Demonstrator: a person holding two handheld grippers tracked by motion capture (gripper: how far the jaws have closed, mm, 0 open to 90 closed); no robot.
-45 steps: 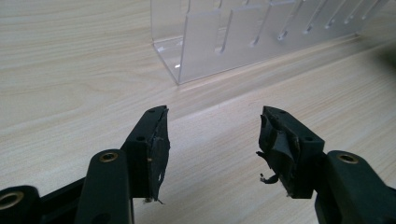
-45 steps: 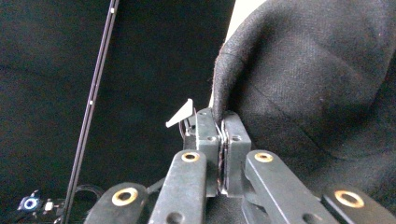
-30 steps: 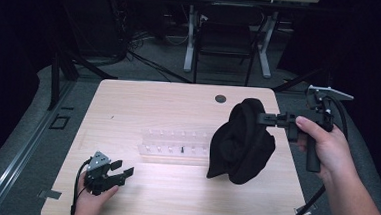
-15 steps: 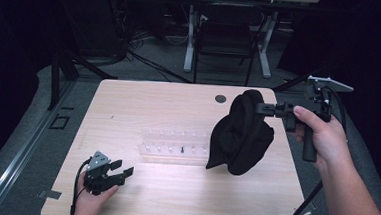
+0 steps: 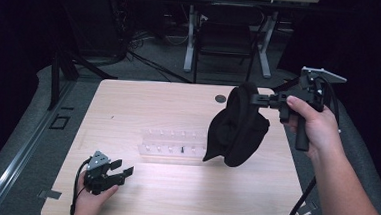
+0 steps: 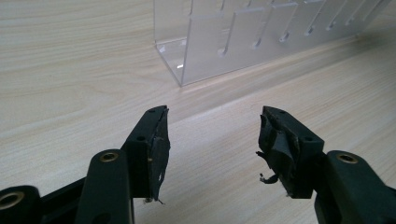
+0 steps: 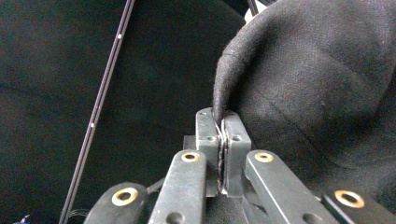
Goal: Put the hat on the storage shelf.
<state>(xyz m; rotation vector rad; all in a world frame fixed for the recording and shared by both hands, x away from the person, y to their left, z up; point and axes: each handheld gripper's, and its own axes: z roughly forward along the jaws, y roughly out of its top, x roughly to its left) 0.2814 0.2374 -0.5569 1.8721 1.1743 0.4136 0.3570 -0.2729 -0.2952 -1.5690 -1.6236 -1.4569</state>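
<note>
Right gripper, jaws pinching only the black beanie's edge, could drop it onto the clear acrylic rack; left gripper rests on the bench, jaws spread.

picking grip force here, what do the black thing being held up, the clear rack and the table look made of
Black cloth: soft woven or felted fabric, matte; fuzzy weave and limp folds in the right gripper view.
Clear rack: looks like acrylic, glossy; transparent slotted walls with bright edges.
Table: pale wood-grain top, likely laminate; smooth, low sheen.
</note>
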